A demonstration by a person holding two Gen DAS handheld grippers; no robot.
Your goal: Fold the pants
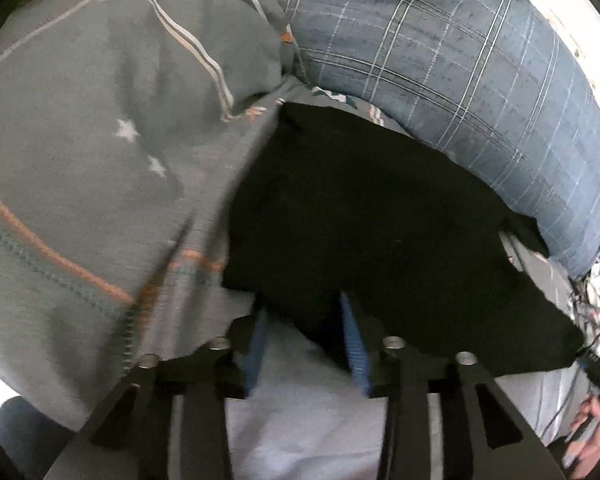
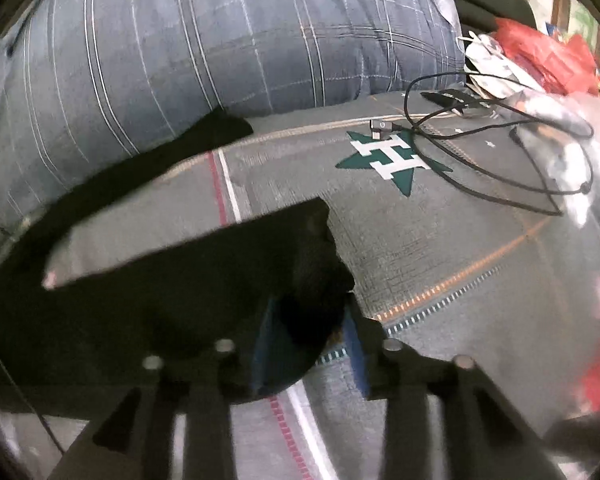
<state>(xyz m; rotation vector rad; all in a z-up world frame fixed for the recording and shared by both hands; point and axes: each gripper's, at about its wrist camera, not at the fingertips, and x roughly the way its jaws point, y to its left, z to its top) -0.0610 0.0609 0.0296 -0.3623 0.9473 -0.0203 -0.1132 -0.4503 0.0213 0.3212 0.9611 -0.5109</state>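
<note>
The black pants (image 1: 380,220) lie folded on a grey bedspread (image 1: 100,160), against a blue plaid pillow (image 1: 460,80). My left gripper (image 1: 306,312) has its blue-padded fingers on either side of the near edge of the pants, with cloth between them. In the right wrist view the pants (image 2: 140,300) are lifted off the bedspread (image 2: 460,260), and a dark strip of them trails back to the pillow (image 2: 220,40). My right gripper (image 2: 310,328) is closed on a bunched corner of the pants.
A black cable (image 2: 480,160) with a small plug loops on the bedspread at the right, near a green star print (image 2: 392,160). Red and white bags (image 2: 540,60) are piled at the far right. A lighter sheet (image 1: 308,420) lies under the left gripper.
</note>
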